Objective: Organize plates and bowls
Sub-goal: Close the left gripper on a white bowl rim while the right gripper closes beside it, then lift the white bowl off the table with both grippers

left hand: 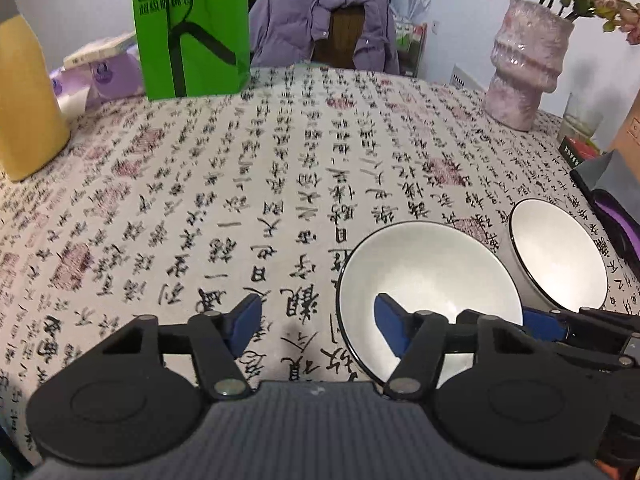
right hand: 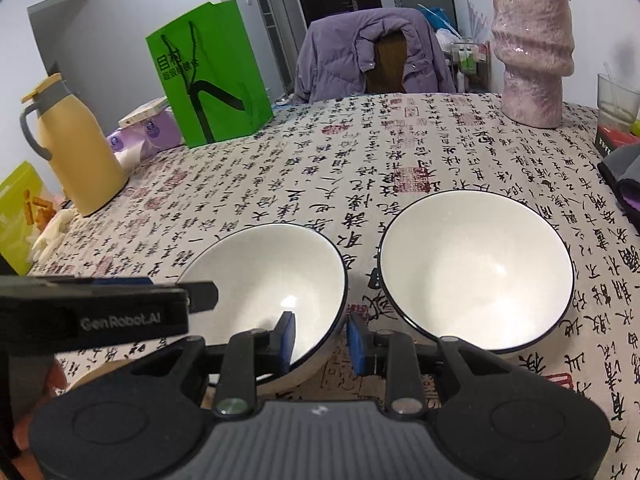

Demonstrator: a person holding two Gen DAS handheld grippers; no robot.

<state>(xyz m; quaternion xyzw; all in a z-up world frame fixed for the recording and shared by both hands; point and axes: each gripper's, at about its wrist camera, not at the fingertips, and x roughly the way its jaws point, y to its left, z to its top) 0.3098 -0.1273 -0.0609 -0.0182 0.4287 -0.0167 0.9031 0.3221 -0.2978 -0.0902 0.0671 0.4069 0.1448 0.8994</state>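
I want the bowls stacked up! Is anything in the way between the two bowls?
Nothing visible is. Only a strip of bare tablecloth lies between the left bowl and the right bowl. The right claw straddles the left bowl's near rim.

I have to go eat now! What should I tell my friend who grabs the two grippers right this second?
Left gripper: open, fingers astride the left bowl's near-left rim, one inside, one outside.
Right gripper: narrow, astride the same bowl's right rim; I can't tell whether it pinches yet.
Things: left bowl and right bowl stand upright, empty, side by side and apart on the table. No plates in view.
Done: nothing stacked.
Left: probably grip the left bowl, lift it and nest it in the right one.
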